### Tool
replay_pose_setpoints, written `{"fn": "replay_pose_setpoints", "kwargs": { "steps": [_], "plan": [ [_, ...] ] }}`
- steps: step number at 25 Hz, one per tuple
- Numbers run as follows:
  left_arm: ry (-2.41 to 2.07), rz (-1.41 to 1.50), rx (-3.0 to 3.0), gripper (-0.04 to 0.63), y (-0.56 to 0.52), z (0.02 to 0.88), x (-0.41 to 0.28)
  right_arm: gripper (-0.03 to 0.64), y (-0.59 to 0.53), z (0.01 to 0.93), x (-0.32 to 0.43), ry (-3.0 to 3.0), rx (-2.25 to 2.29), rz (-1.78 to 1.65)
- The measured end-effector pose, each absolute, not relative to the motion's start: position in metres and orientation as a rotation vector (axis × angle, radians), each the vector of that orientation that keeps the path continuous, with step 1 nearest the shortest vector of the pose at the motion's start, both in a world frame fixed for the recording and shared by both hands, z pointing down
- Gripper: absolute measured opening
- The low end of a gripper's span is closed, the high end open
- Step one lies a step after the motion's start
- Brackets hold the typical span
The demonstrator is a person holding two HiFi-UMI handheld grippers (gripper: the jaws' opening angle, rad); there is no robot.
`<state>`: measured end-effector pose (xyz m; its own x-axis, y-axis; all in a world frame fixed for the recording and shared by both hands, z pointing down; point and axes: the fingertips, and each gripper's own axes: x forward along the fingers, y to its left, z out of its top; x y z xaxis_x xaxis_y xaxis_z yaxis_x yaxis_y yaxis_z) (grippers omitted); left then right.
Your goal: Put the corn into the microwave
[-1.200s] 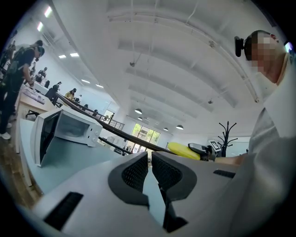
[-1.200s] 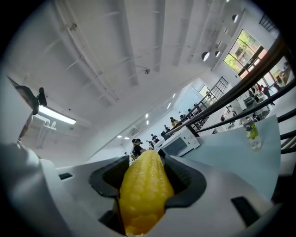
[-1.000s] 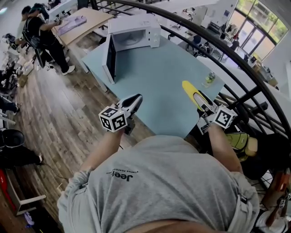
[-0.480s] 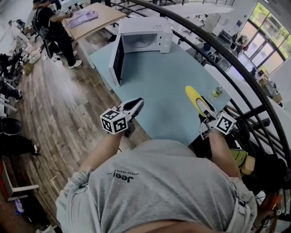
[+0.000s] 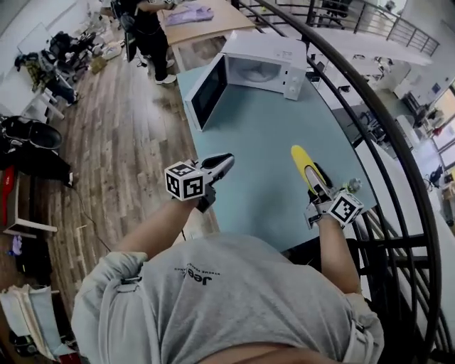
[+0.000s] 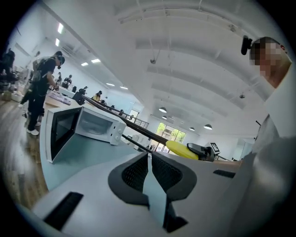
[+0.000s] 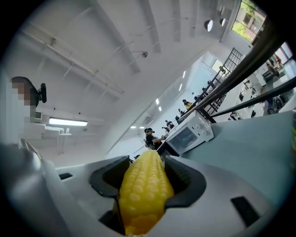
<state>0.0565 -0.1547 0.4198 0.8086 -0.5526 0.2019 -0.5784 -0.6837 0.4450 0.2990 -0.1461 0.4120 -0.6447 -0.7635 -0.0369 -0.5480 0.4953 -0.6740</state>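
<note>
The white microwave stands at the far end of the light blue table, its door swung wide open to the left. My right gripper hovers over the table's near right part, shut on a yellow corn cob that sticks out forward toward the microwave. In the right gripper view the corn fills the gap between the jaws, and the microwave shows far ahead. My left gripper hangs near the table's front left edge, shut and empty. The left gripper view shows the microwave ahead.
A black curved railing runs along the table's right side. A small bottle stands near the right edge. A person works at a wooden table at the back. Wooden floor lies to the left.
Both grippers have moved forward over the table toward the microwave, the right one still carrying the corn. The head view has swung, so the microwave now sits further right.
</note>
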Motion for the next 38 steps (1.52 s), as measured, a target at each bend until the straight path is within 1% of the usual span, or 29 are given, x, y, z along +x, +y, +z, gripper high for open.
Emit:
{"fn": "replay_pose_setpoints", "kwargs": {
  "steps": [4, 8, 11, 15, 22, 31, 38],
  "plan": [
    [-0.933, 0.122, 2.444, 0.041, -0.163, 0.427, 0.076, 0.245, -0.179, 0.431, 0.307, 2.411, -0.996, -0.958],
    [-0.972, 0.161, 2.444, 0.041, -0.176, 0.431, 0.09, 0.245, -0.204, 0.45, 0.318, 2.387, -1.01, -1.013],
    [-0.976, 0.148, 2.455, 0.041, -0.194, 0.431, 0.089, 0.245, -0.225, 0.454, 0.311, 2.396, -1.032, -1.015],
    [-0.956, 0.127, 2.489, 0.041, -0.232, 0.434, 0.085, 0.245, -0.259, 0.441, 0.29, 2.425, -0.966, -0.945],
    [-0.88, 0.069, 2.578, 0.041, -0.328, 0.456, 0.08, 0.245, -0.347, 0.467, 0.263, 2.417, -1.201, -0.987],
    [-0.872, 0.053, 2.596, 0.041, -0.443, 0.521, 0.05, 0.245, -0.492, 0.505, 0.178, 2.543, -1.314, -0.942],
    [-0.879, 0.054, 2.589, 0.041, -0.49, 0.566, 0.051, 0.245, -0.587, 0.54, 0.149, 2.592, -1.391, -0.931]
  ]
}}
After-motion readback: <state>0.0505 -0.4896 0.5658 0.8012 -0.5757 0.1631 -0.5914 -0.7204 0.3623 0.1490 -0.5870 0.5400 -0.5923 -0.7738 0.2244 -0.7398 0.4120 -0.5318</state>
